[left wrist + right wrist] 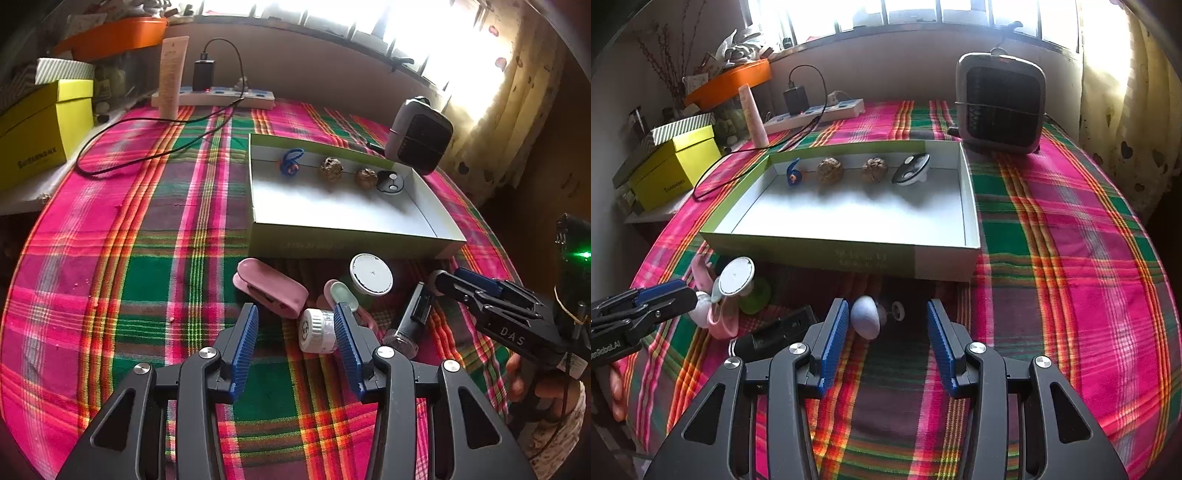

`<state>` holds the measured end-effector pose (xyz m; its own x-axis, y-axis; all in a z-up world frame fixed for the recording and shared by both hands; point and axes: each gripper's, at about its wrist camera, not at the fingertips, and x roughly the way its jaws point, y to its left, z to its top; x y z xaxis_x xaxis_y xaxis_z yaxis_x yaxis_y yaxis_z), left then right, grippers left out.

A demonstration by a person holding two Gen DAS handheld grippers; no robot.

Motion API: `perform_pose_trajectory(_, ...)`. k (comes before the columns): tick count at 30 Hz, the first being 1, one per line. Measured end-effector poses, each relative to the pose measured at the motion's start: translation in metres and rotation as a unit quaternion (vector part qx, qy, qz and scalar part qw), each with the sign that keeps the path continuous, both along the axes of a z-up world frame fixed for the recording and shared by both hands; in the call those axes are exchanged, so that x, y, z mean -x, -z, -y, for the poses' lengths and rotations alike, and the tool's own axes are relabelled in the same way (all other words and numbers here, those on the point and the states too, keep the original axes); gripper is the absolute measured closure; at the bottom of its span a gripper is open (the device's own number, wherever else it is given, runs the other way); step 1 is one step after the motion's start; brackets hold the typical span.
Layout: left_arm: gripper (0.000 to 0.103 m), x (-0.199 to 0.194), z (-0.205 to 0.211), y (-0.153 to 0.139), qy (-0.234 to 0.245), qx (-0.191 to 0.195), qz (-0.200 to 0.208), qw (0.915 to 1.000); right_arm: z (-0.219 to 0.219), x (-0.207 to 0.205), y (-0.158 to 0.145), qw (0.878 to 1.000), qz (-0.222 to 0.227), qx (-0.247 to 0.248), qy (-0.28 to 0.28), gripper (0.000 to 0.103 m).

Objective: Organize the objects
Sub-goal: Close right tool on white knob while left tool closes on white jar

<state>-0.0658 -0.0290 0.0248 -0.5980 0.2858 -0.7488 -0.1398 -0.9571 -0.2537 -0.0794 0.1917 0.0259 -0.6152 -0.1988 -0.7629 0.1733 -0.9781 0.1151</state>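
Observation:
A shallow green-and-white box (pixel 428 218) (pixel 971 206) lies on the plaid cloth. Along its far wall lie a blue earhook piece (pixel 291 161) (pixel 793 172), two brown lumpy balls (pixel 331 168) (pixel 830 170) and a black oval item (pixel 390 181) (pixel 910 168). In front of the box lie a pink case (pixel 271 287), a white-lidded jar (pixel 371 275) (pixel 735 277), a small white bottle (pixel 317 331), a black tube (pixel 415 314) (pixel 772 336) and a pale egg-shaped item (pixel 865 316). My left gripper (pixel 295 325) is open, just short of the white bottle. My right gripper (pixel 886 321) is open, the egg-shaped item beside its left finger.
A grey fan heater (pixel 419 134) (pixel 1001 103) stands at the box's far right. A power strip with charger (pixel 221 94) (pixel 812 109), its black cable (pixel 147 122) and a cream tube (pixel 171 77) are at the back. Yellow boxes (pixel 40 129) (pixel 676 170) sit left, off the table.

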Motion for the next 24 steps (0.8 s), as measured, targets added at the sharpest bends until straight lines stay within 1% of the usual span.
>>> perform_pose_trajectory(6, 0.062, -0.0006, -0.001, 0.0014, 0.004, 0.0, -0.001, 1.0, 0.0013, 0.0031, 0.0041, 1.0, 0.008, -0.006, 0.001, 0.058)
perform_pose_trajectory(13, 0.062, -0.0022, 0.0001, 0.0019, 0.0, 0.0, -0.001, 1.0, 0.0068, 0.0042, 0.0067, 0.999, 0.004, -0.032, -0.003, 0.058)
perform_pose_trajectory(18, 0.062, -0.005, 0.0014, 0.0017, 0.0, -0.005, -0.001, 1.0, 0.0078, 0.0025, 0.0069, 0.999, 0.001, -0.038, -0.006, 0.059)
perform_pose_trajectory(19, 0.062, -0.0049, 0.0014, 0.0019, 0.001, -0.003, -0.001, 1.0, 0.0077, 0.0021, 0.0068, 0.999, 0.001, -0.038, -0.006, 0.06)
perform_pose_trajectory(21, 0.061, -0.0051, 0.0013, 0.0019, 0.0, -0.004, 0.0, 1.0, 0.008, 0.001, 0.0064, 0.999, -0.001, -0.038, -0.008, 0.069)
perform_pose_trajectory(24, 0.061, -0.0072, 0.0013, 0.0021, 0.0, -0.003, 0.0, 1.0, 0.0082, -0.0014, 0.0061, 0.999, -0.004, -0.043, -0.008, 0.07)
